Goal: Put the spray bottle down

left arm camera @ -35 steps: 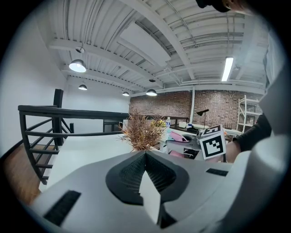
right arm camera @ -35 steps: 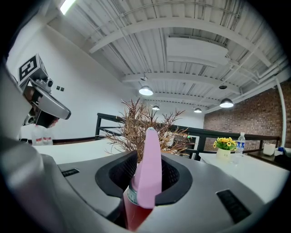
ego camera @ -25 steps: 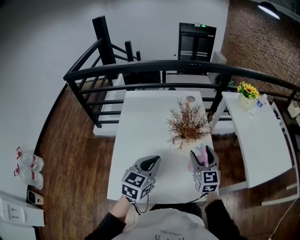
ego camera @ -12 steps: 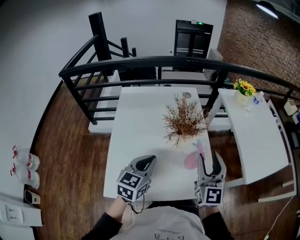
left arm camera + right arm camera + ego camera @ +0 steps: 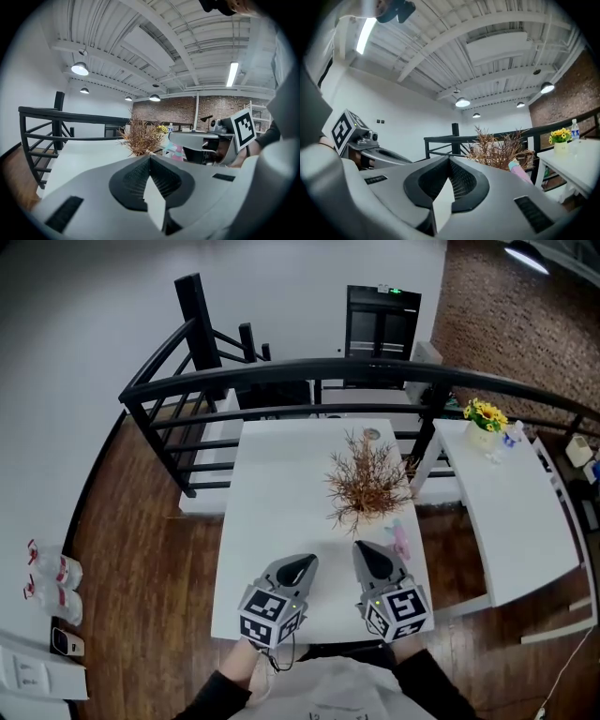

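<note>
The pink spray bottle (image 5: 400, 540) with its teal top is sitting on the white worktop (image 5: 281, 493), near the right edge and just in front of the dried plant (image 5: 367, 486). Nothing is gripping it. From the right gripper view the spray bottle (image 5: 521, 172) is showing low at the right, below the dried plant's (image 5: 499, 149) twigs, and it is looking tilted there, though whether it is standing or lying I cannot tell.

The right hand-held gripper (image 5: 364, 547) is hovering over the near part of the worktop, just left of the bottle and apart from it. In its own view the right hand-held gripper (image 5: 450, 159) is showing its 2 jaws pressed together with nothing between them. The left hand-held gripper (image 5: 305, 562) is hanging beside it, also over the near edge of the worktop. Its own view is showing the left hand-held gripper (image 5: 150, 157) with both jaws meeting at the tips, empty as well. The 2 grippers are pointing roughly toward the plant, close to each other but not touching.

A black railing (image 5: 281, 371) is curving round the far side of the worktop. To the right, a second white worktop (image 5: 516, 512) is carrying a small pot of sunflowers (image 5: 483, 415). On the wooden floor (image 5: 150, 559) at the far left, a few water bottles (image 5: 52, 573) are lying together.
</note>
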